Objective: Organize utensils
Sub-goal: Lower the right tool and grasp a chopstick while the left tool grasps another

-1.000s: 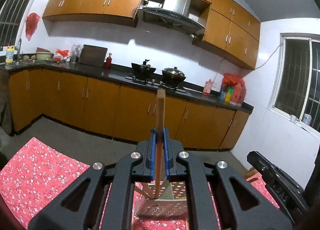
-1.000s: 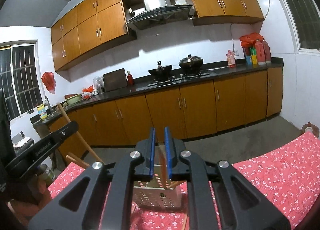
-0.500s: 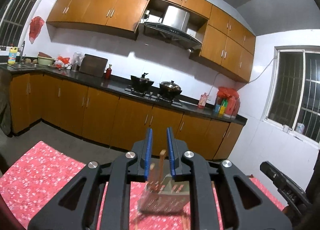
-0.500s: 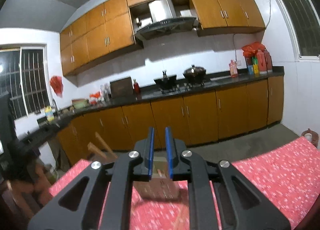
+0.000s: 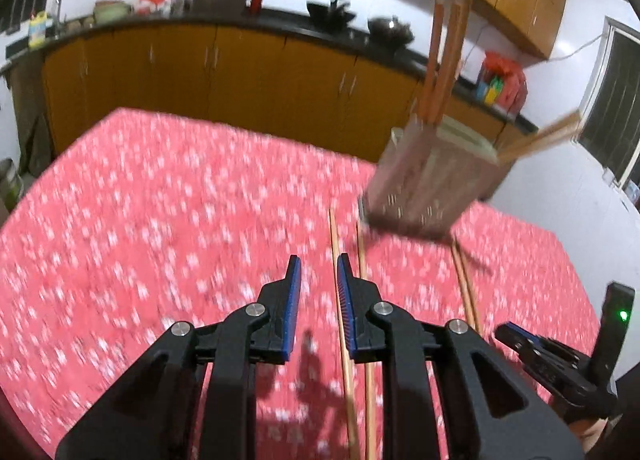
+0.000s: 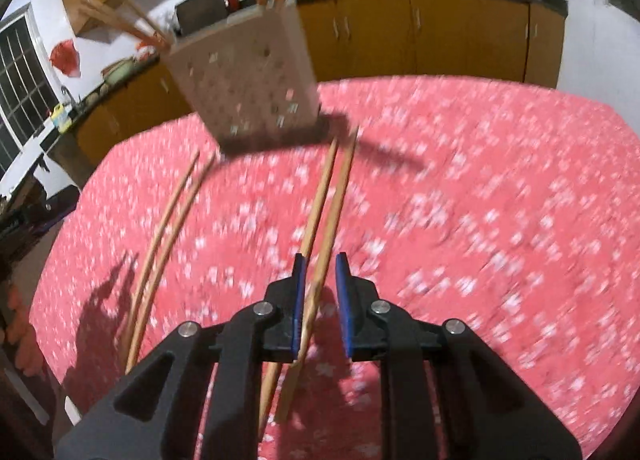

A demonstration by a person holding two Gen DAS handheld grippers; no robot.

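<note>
Chopsticks are the sorting item; entries run largest to smallest.

Red floral tablecloth (image 5: 160, 200) fills the area beneath both of my grippers.

Perforated holder (image 6: 244, 80) stands ahead of my right jaws and up-left of them; from my left jaws it sits ahead and to the right. Chopsticks stand in it: two near upright, others fanned out from one corner.

Pair of chopsticks (image 6: 326, 196) lies flat on the cloth, long axis running straight away from my right gripper (image 6: 320, 272), thin tips pointing at the holder's base. One stick runs into the gap between the jaws, the other passes under the left jaw. Right jaws part-open; pads touch nothing that I can see.

Second pair (image 6: 168, 228) lies well to the left of those jaws, roughly parallel, tips also toward the holder.

Left gripper (image 5: 318, 274): jaws part-open, empty. The second pair (image 5: 340, 280) has one stick in the gap near the right jaw, one under that jaw, long axis pointing ahead.

Motion blur throughout.
</note>
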